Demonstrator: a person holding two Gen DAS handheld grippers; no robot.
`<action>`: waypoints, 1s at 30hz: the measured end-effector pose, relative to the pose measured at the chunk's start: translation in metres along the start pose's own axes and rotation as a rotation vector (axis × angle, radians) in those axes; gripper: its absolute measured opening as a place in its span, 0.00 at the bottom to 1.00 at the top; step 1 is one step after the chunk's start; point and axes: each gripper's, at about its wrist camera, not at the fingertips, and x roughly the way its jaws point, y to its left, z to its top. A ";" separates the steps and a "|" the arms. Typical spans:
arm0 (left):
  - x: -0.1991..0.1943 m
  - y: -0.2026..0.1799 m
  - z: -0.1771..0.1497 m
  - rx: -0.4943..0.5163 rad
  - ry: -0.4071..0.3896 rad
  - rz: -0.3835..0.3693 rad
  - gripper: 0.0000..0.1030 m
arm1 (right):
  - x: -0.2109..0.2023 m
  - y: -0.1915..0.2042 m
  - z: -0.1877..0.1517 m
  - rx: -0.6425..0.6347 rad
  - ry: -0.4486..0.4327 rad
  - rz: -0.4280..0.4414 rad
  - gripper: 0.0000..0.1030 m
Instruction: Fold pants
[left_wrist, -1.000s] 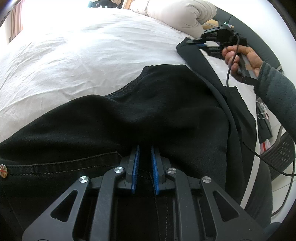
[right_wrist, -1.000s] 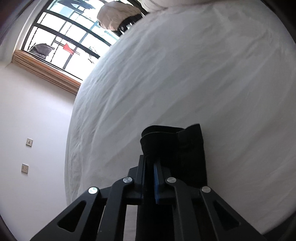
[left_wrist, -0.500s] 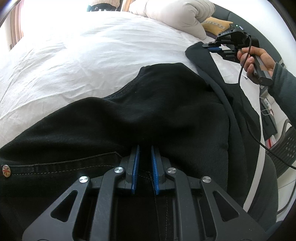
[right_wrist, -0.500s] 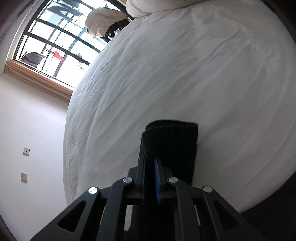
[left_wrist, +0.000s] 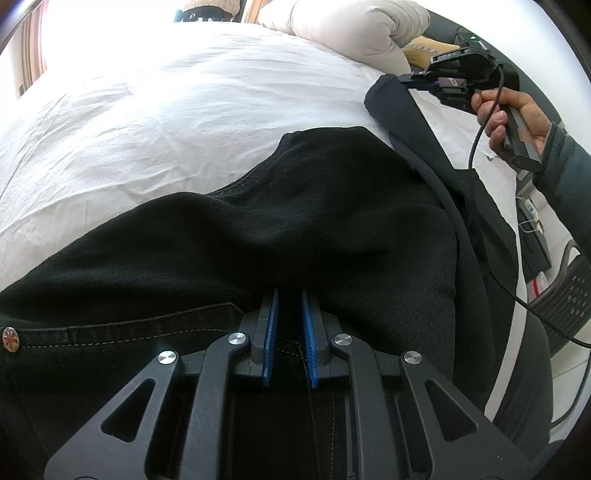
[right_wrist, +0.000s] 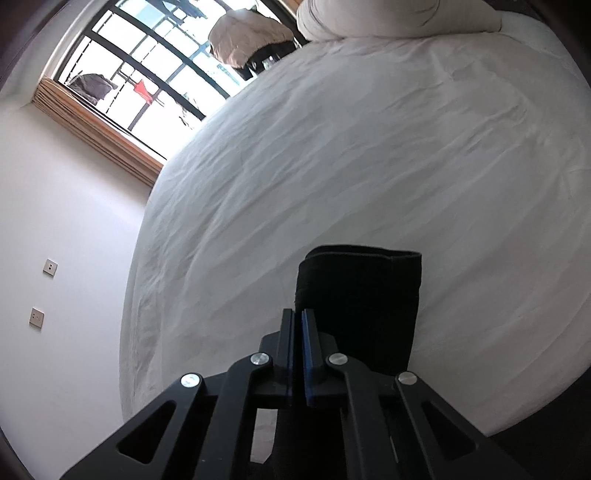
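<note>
Closest in, the left tool (left_wrist: 289, 334) has its blue pads drawn nearly together on a fold of the black pants (left_wrist: 295, 229) at the waistband, beside a pocket seam and a small metal rivet (left_wrist: 10, 339); a slim strip of denim shows between the pads, so it is pinching cloth. The pants lie on the bed (left_wrist: 166, 92), the waist end nearest this tool and the long axis running away to the right, up toward the person's other hand; the body of the pants lies bunched and rumpled rather than flat. Out along that line one leg stretches taut to the right tool (left_wrist: 424, 79), which the right hand (left_wrist: 513, 118) holds raised near the far right side of the bed, a black cable trailing from it. From that tool's own camera, the right tool (right_wrist: 298, 325) has its pads pressed close with the leg's edge caught between them; the hem (right_wrist: 364, 258) hangs just beyond the tips, its edge level and square.

To the left of the pants a wide stretch of wrinkled white sheet lies open, reaching to the bed's far edge; a pale pillow (left_wrist: 343, 33) sits at the far end; beyond the bed stand a white wall (right_wrist: 66, 221) with two switch plates and a barred window (right_wrist: 147, 74).
</note>
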 end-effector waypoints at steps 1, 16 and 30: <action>0.000 0.000 0.000 0.000 0.000 0.000 0.13 | -0.006 0.001 0.002 0.000 -0.023 -0.002 0.03; 0.000 -0.002 0.000 0.003 -0.004 0.009 0.13 | 0.012 0.037 -0.012 -0.143 0.108 -0.153 0.57; -0.003 0.000 -0.001 -0.007 -0.010 -0.003 0.13 | 0.100 0.070 -0.047 -0.435 0.253 -0.626 0.54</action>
